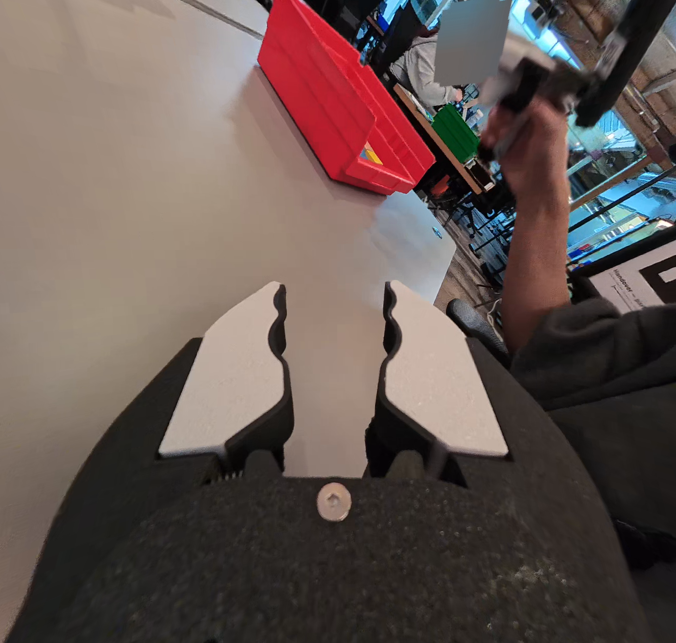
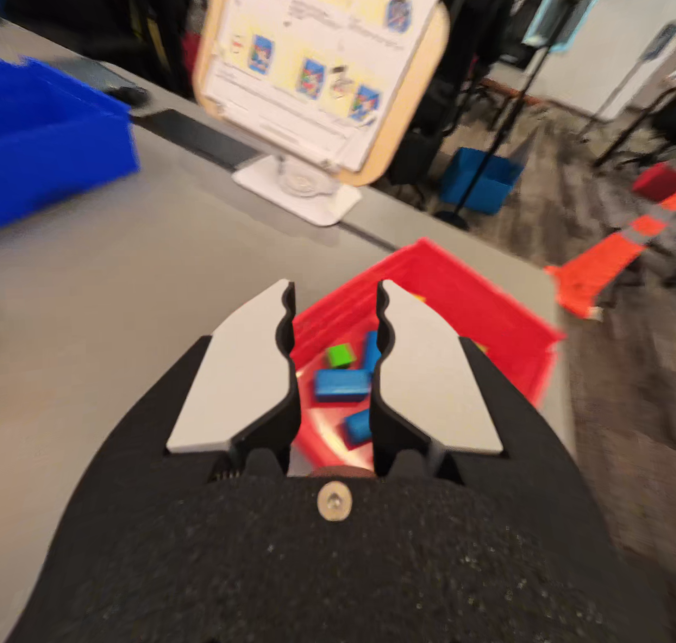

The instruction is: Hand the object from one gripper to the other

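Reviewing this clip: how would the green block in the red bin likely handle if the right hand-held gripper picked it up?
The green block looks like a rigid, flat-faced cube, so it probably won't roll or flex. It seems small and likely light. Blue blocks lie close beside it in the red bin, so the fingers might nudge those.

Blue blocks [image 2: 341,385] in red bin [image 2: 475,296]

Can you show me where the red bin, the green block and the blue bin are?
red bin [image 2: 457,281]: right wrist view, on its far inner wall.
green block [image 2: 340,355]: right wrist view, on its top face.
blue bin [image 2: 62,139]: right wrist view, on its side wall.
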A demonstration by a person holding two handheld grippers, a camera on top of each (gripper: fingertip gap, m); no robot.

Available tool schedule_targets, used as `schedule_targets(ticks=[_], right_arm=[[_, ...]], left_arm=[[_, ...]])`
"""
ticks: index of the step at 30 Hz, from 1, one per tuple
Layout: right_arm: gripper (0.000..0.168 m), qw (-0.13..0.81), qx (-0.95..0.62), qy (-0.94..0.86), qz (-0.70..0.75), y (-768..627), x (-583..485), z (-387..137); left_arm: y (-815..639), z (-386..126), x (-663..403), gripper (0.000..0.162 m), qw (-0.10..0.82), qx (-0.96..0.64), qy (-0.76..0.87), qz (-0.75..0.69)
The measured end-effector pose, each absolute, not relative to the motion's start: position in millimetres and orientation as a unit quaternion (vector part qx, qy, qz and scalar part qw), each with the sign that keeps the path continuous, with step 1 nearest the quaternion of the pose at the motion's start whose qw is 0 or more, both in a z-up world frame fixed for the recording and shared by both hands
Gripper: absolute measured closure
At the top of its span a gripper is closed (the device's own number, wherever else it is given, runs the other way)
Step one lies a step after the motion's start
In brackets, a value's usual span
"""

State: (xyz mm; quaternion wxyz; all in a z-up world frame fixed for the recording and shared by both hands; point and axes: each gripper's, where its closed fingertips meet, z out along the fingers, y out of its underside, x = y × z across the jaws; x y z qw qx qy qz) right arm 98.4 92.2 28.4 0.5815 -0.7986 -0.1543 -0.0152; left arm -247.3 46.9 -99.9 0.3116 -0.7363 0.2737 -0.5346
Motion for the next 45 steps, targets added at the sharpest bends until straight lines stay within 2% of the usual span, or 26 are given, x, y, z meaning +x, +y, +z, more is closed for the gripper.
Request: schedule_targets(ticks=[3,6,9,13,16,21,27,29,30,31,32,38,41,45], right_arm=[[0.127,0.558,-0.81,-0.151,0.099,58.8,49.5,-35.3],[0.123,0.519,-0.813,-0.093,0.248,30.3,10.8,-82.3],[0.111,0.523,-0.807,-0.077,0.262,13.1,6.3,-105.0],[0.109,0.563,-0.797,-0.088,0.201,13.0,22.2,-96.4],[0.109,0.571,-0.794,-0.099,0.182,19.9,22.4,-91.2],[0.109,0.553,-0.794,-0.11,0.227,19.8,-3.6,-94.1],[0.108,0.539,-0.801,-0.134,0.222,9.7,-16.2,-103.3],[0.108,0.533,-0.806,-0.136,0.219,6.7,-14.8,-107.0],[0.108,0.533,-0.806,-0.134,0.219,5.8,-13.5,-107.5],[0.108,0.533,-0.806,-0.132,0.22,5.1,-12.4,-107.3],[0.108,0.533,-0.806,-0.13,0.223,4.4,-11.5,-107.1],[0.109,0.529,-0.808,-0.126,0.228,4.9,-9.2,-108.9],[0.109,0.527,-0.812,-0.135,0.213,10.3,-5.4,-108.2],[0.109,0.541,-0.806,-0.175,0.165,32.8,3.5,-88.9]], left_arm=[[53.9,-62.1,-274.8,0.111,0.352,-0.727,0.312,-0.5],[92.9,-6.6,-345.0,0.114,0.458,-0.744,0.283,-0.396],[135.3,16.9,-412.7,0.117,0.462,-0.802,0.21,-0.314],[178.2,-23.8,-429.3,0.101,0.321,-0.898,0.19,-0.234],[221.9,-54.3,-404.3,0.105,0.265,-0.916,0.191,-0.232],[281.8,-123.1,-377.0,0.101,0.161,-0.954,0.18,-0.18],[298.4,-175.0,-361.5,0.102,0.09,-0.971,0.179,-0.134],[297.4,-183.5,-357.1,0.113,0.075,-0.972,0.176,-0.14],[298.1,-187.4,-359.6,0.112,0.074,-0.973,0.18,-0.125],[300.5,-187.9,-362.2,0.123,0.083,-0.973,0.184,-0.112],[299.3,-189.0,-364.5,0.125,0.08,-0.974,0.187,-0.104],[289.4,-183.6,-374.5,0.129,0.082,-0.967,0.206,-0.129],[288.7,-151.2,-367.2,0.13,0.139,-0.941,0.166,-0.262],[281.1,-78.6,-359.1,0.13,0.235,-0.851,0.124,-0.453]])
